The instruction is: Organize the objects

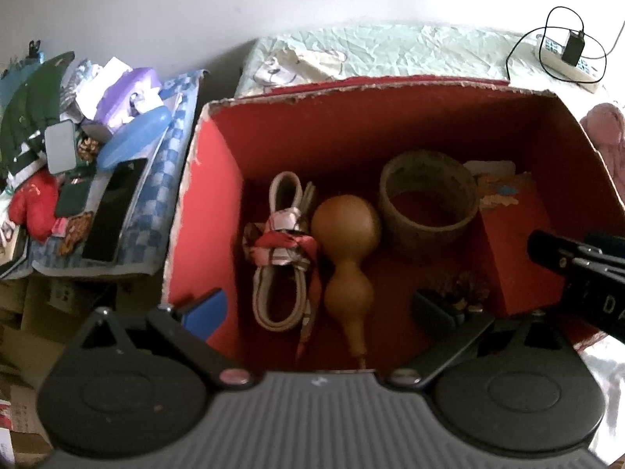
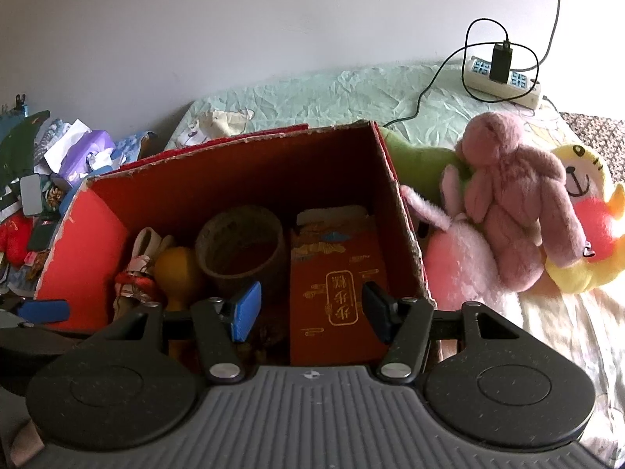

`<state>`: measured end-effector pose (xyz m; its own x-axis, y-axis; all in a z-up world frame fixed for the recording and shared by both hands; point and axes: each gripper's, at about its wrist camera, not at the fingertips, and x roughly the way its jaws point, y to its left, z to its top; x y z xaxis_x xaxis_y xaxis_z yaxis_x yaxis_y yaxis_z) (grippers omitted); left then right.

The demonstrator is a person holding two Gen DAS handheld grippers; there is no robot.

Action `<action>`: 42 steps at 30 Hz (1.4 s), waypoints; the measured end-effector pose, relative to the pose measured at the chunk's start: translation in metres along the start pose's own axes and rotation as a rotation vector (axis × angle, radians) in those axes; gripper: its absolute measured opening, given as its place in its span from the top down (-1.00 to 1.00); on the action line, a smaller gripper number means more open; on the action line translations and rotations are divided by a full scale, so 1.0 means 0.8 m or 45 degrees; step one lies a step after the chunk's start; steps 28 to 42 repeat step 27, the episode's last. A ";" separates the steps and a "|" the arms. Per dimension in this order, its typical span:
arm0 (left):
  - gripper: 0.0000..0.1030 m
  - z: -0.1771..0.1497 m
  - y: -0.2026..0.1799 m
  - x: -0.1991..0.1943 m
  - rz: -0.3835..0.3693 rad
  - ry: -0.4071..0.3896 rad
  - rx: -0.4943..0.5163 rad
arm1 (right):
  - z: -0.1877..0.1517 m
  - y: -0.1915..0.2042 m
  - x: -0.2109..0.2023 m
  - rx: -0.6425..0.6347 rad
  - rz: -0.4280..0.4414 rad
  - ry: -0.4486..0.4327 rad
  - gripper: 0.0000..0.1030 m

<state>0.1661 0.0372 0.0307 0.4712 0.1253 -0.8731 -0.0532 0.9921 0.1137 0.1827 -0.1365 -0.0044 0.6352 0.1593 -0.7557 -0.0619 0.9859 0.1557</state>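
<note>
My left gripper [image 1: 322, 308] hangs over the open red cardboard box [image 1: 218, 179], jaws spread wide and gripping nothing. My right gripper [image 2: 310, 308] is at the box's near right corner, jaws also parted and empty, its body marked with the letters "DA" as far as I can read them. On the box floor lies a smooth tan gourd [image 1: 347, 246], its long axis running from the far wall toward me, big bulb far, thin stem near. Just left of it is a coiled white cable [image 1: 275, 273] tied with a patterned ribbon. Right of the gourd stands a rough brown ring-shaped holder [image 1: 427, 203], and beside that a red packet [image 2: 338, 285] with gold Chinese characters I cannot make out. Plush toys [image 2: 515, 203] lie on the crinkled bed sheet [image 2: 312, 93] outside the box's right wall.
</note>
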 end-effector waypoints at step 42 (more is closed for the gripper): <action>-0.86 0.007 -0.003 0.010 0.037 -0.007 0.013 | 0.002 0.000 0.007 -0.020 0.012 -0.018 -0.17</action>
